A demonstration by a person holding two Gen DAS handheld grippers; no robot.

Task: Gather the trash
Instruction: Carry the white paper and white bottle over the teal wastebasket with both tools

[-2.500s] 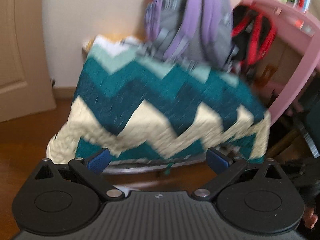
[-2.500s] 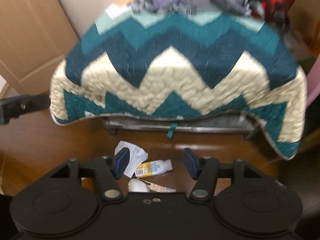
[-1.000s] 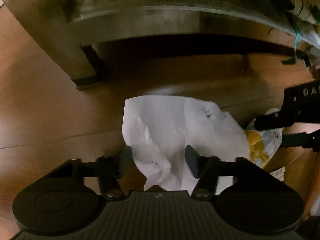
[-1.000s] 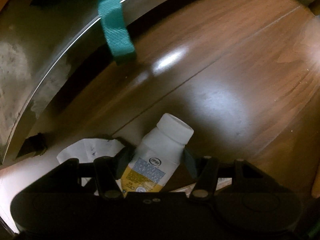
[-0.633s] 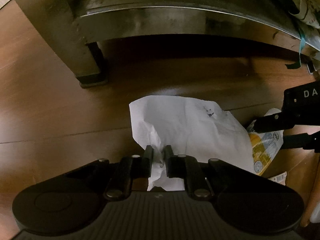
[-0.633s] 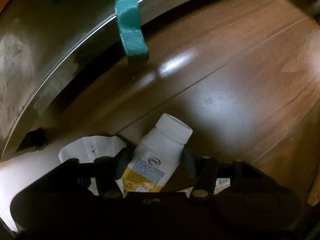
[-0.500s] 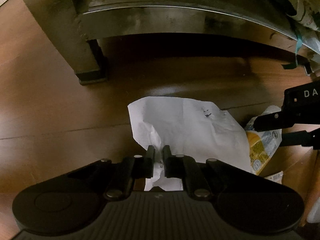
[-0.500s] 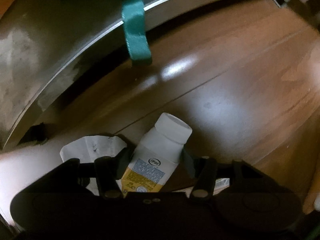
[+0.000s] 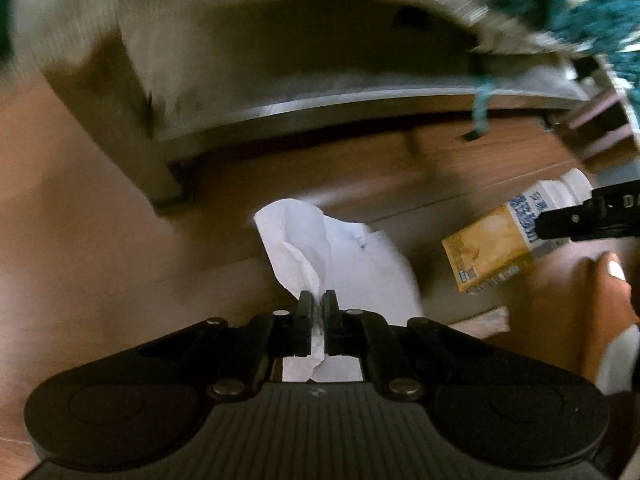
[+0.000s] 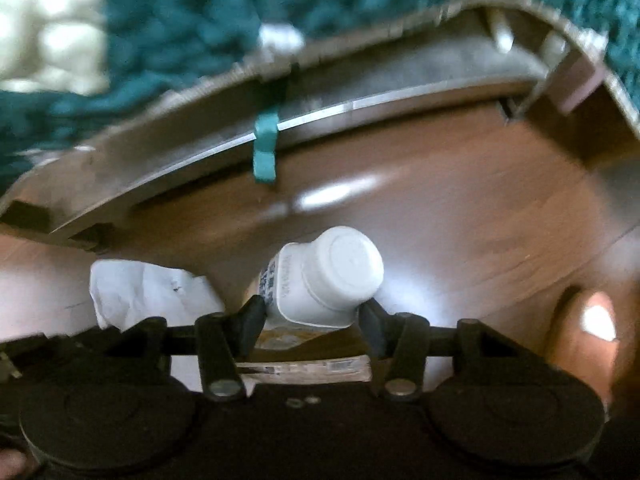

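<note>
My left gripper (image 9: 314, 300) is shut on a fold of the crumpled white paper (image 9: 340, 256), which hangs from the pads above the wooden floor. In the right wrist view the paper (image 10: 148, 292) shows at lower left. My right gripper (image 10: 310, 312) has its jaws closing on a small white bottle (image 10: 332, 272) with a yellow label. Both pads press its sides, and its cap points at the camera. From the left wrist view the bottle (image 9: 492, 252) hangs clear of the floor from a black right finger (image 9: 580, 220). A flat wrapper (image 10: 304, 370) lies under the right gripper.
A low piece of furniture with a metal rim (image 9: 320, 108) and a leg (image 9: 168, 184) stands ahead, draped in a teal and cream quilt (image 10: 160, 20). A teal strap (image 10: 265, 148) dangles from it. A blurred part of a person (image 10: 588, 328) shows at right.
The left gripper closed on the paper and rose with it. The right gripper rose with the bottle, which left the floor and tipped its cap toward the camera. The furniture looks farther away.
</note>
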